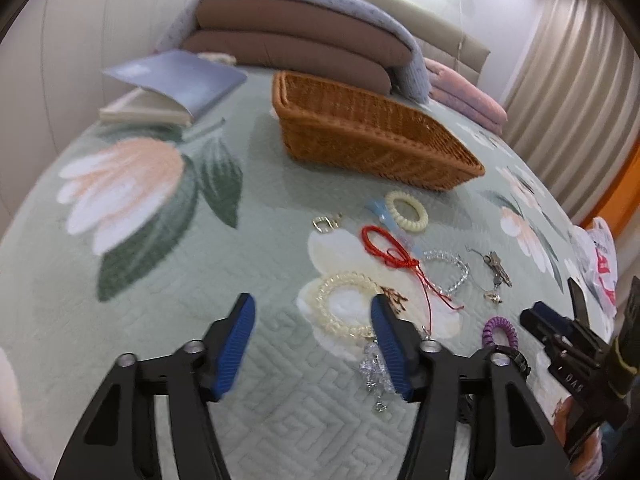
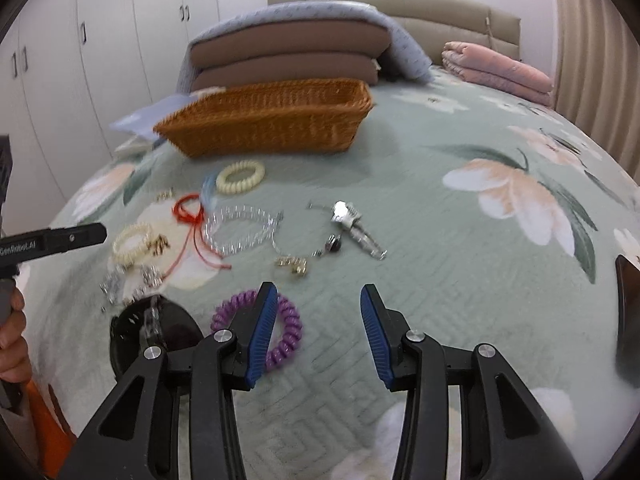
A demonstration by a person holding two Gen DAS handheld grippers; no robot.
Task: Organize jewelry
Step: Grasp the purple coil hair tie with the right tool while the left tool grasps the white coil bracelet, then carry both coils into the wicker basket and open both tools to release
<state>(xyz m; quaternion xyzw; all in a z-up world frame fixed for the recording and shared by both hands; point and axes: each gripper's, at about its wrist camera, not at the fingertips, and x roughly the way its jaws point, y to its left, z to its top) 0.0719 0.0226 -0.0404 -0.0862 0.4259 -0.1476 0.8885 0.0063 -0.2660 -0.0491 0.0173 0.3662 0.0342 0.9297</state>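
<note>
Holding both tools wide apart, w/ nothing in them — left tool (image 1: 312, 344), right tool (image 2: 318, 332). Purple coil band (image 2: 256, 326) looks light, bendy — pinch its ring edge.

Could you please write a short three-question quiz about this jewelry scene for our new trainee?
1. True or false: the wicker basket stands beyond the scattered jewelry on the bedspread.
2. Which coil hair tie lies nearest the right tongs? A) cream B) purple C) clear
3. Fill in: both tongs are ____ (open/shut).

Key:
1. True.
2. B, the purple coil hair tie, partly behind one of the right tongs' fingers.
3. Open; the left tongs hold nothing, with the clear coil hair tie just ahead.
</note>
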